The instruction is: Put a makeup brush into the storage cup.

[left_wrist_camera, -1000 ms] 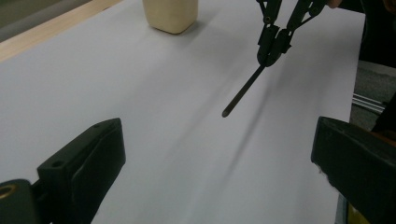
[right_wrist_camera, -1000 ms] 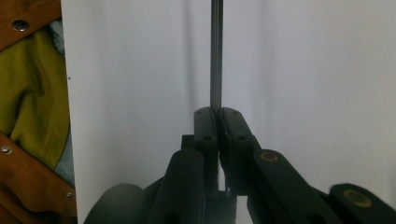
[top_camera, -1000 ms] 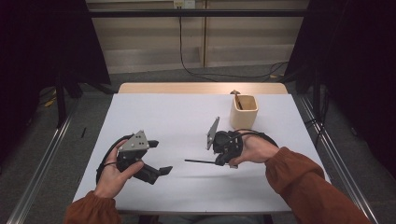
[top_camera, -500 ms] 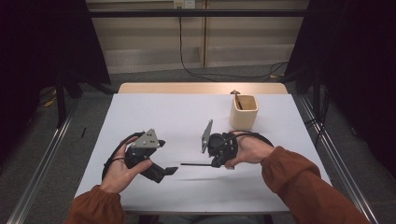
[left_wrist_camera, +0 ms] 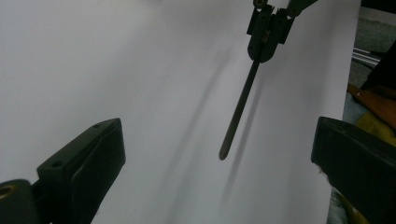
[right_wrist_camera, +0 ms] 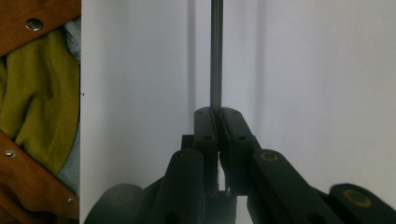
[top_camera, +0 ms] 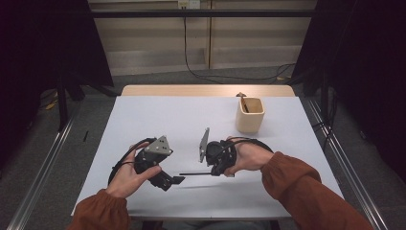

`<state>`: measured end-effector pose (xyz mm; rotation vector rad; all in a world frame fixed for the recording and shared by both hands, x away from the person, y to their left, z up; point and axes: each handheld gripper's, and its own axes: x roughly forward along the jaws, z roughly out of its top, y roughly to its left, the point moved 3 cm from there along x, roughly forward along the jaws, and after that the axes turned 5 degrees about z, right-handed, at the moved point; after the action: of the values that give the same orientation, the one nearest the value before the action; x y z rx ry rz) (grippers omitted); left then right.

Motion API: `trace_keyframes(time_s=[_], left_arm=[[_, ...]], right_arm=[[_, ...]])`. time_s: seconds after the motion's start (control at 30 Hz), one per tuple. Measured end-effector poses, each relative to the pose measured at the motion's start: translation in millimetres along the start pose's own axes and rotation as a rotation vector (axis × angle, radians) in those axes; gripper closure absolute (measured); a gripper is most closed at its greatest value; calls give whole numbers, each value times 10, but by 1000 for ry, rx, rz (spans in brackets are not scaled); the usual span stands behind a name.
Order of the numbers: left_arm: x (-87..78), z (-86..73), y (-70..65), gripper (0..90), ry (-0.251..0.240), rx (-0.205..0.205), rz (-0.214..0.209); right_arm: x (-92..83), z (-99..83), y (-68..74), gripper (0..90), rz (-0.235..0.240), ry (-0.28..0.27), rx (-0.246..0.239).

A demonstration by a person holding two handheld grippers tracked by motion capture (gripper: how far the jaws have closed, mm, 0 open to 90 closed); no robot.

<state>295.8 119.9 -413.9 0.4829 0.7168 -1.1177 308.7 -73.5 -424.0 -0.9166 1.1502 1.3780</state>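
Note:
A thin black rod [top_camera: 194,173] lies nearly level just above the white table [top_camera: 182,120], pointing left. My right gripper [top_camera: 214,171] is shut on its right end; in the right gripper view the jaws [right_wrist_camera: 217,116] pinch the rod [right_wrist_camera: 215,56], which runs straight up from them. My left gripper [top_camera: 173,181] sits just left of the rod's free tip, held in the person's left hand. In the left gripper view it [left_wrist_camera: 217,128] stands wide open with nothing between its fingers, and the rod [left_wrist_camera: 240,107] hangs ahead of it, tip toward the gap.
A beige cup [top_camera: 250,115] with a brown stick in it stands at the back right of the table. A wooden strip [top_camera: 206,90] runs along the far edge. Yellow-green cloth [right_wrist_camera: 37,102] lies beyond the table's edge in the right gripper view.
Both hands have drawn closer together. The left gripper moved right, and the right gripper moved left and toward the near edge with the rod.

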Motion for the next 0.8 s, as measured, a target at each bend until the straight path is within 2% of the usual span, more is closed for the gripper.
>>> trace_keyframes(time_s=[0.03,0.17,0.23,0.37,0.5,0.57,0.6,0.67,0.73,0.8], left_arm=[[18,3,-7,30,8,16,-1],[66,14,-24,32,49,16,-16],[79,24,-43,32,47,0,-24],[103,26,-66,38,65,20,-30],[147,5,-65,54,81,46,-15],[161,2,-62,54,81,77,14],[164,6,-58,55,77,76,27],[163,14,-45,79,75,72,13],[169,18,-37,79,82,75,22],[186,21,-42,89,90,82,13]], right_arm=[[-2,3,-7,859,1,1,-2],[-4,10,2,859,0,-7,-5],[-7,10,-1,859,0,-7,-7],[-17,10,9,859,8,-5,-9],[-2,21,9,859,6,-8,-12],[1,24,6,859,7,-5,-14],[2,25,8,859,8,-3,-10],[4,28,5,859,10,-2,-12],[-4,30,-4,859,9,-1,-17],[-12,33,-11,859,7,-5,-17]])
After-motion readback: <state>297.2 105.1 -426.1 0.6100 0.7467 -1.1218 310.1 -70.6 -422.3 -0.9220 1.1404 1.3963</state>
